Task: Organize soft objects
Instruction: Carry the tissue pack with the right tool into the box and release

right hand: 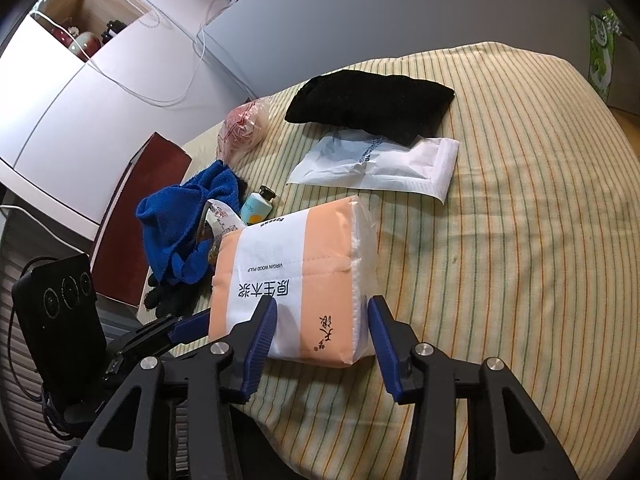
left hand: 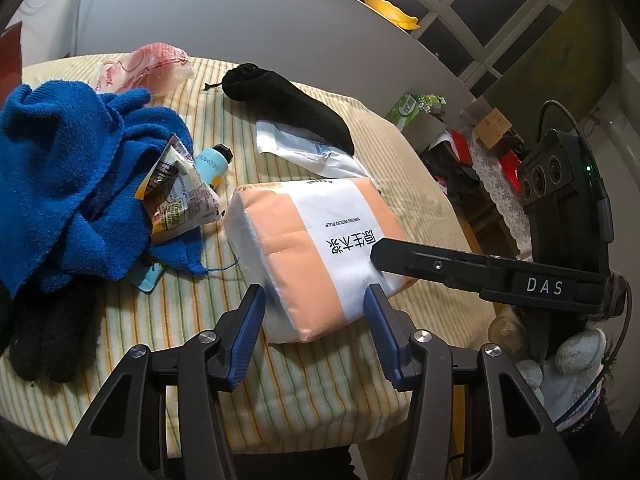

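Note:
A peach and white tissue pack [left hand: 312,232] [right hand: 296,272] lies on the striped tablecloth [left hand: 320,392]. My left gripper [left hand: 314,300] straddles its near corner, both blue pads pressing the wrapper. My right gripper [right hand: 322,312] clamps the pack's other end, pads against its two sides. In the left wrist view one black finger [left hand: 400,256] of the right gripper reaches across the pack's edge. A crumpled blue towel [left hand: 68,168] [right hand: 180,216] lies to the left, a black fabric pouch [left hand: 280,96] [right hand: 372,100] at the back.
A white plastic packet [right hand: 384,164], a pink bag [right hand: 244,128], a small blue bottle [left hand: 212,160], a snack wrapper [left hand: 180,196] and black gloves [left hand: 48,340] lie around. A gloved hand [left hand: 576,360] holds the right gripper. Boxes and clutter stand beyond the table's right edge.

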A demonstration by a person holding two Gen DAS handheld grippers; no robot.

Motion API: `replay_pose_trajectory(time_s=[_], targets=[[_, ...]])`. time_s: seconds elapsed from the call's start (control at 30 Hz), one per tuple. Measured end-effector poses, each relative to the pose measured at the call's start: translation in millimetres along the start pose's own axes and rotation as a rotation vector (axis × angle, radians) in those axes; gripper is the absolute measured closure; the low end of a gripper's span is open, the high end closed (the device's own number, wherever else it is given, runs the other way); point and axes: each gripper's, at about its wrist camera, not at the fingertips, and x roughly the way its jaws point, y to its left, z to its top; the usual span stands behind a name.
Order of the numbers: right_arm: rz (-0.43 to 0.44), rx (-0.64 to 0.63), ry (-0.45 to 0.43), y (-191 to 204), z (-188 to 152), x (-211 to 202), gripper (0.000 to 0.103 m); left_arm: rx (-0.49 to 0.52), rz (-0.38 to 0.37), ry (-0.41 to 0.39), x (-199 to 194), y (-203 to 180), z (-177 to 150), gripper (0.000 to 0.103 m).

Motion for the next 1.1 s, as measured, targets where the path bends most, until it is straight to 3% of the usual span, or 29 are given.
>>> replay_pose_trajectory(time_s=[0.2,0.53,0.77,1.1], targets=[[-0.006,-0.021,-0.019,13,0,-10,0.061,0.006,-0.002,-0.037,-16,-1,0,0.053],[0.02,-0.118,-0.067,67,12,-27,0.062,0.012,0.037,-0.174,-73,15,12,0.053],[0.072,-0.197,-0.084,121,28,-22,0.062,-0.007,0.1,-0.283,-122,39,17,0.053],[0.164,-0.354,-0.085,228,53,7,0.062,-0.058,0.221,-0.421,-196,93,14,0.053]])
